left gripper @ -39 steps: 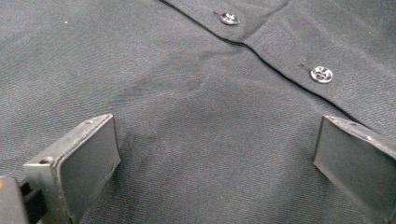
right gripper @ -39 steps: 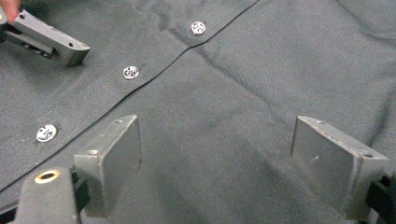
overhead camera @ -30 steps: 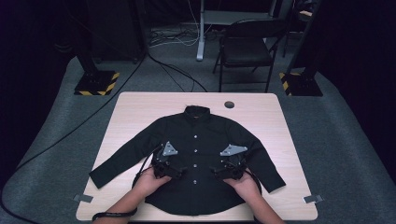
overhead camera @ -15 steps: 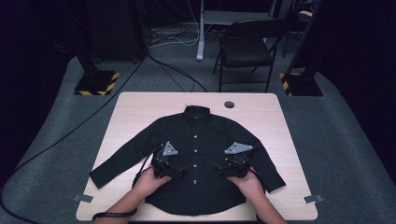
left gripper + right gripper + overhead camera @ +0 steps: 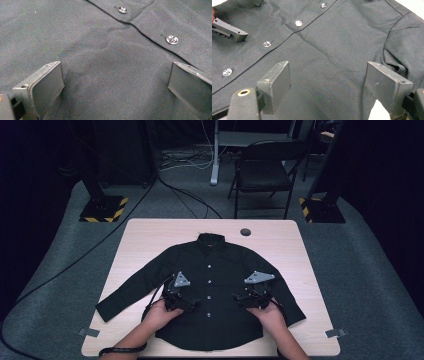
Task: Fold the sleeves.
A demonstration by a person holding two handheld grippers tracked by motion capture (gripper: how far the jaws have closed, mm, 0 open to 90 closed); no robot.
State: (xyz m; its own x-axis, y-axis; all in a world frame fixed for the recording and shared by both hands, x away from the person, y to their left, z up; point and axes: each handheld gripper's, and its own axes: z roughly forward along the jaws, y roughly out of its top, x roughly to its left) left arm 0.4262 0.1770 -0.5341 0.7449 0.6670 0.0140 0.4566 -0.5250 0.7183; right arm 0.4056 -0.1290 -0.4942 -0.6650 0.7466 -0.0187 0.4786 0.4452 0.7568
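Hand-held gripper over collar-far shirt

Both forearms are showing bare, a dark strap is looping the left wrist, and each black gripper is wearing a grey three-cornered plate, dark cable, and scuffed flat rectangular grey pads.

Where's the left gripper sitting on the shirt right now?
In the high view, the left gripper is over the black shirt, jaws open, just left of the button placket, level with the right gripper.
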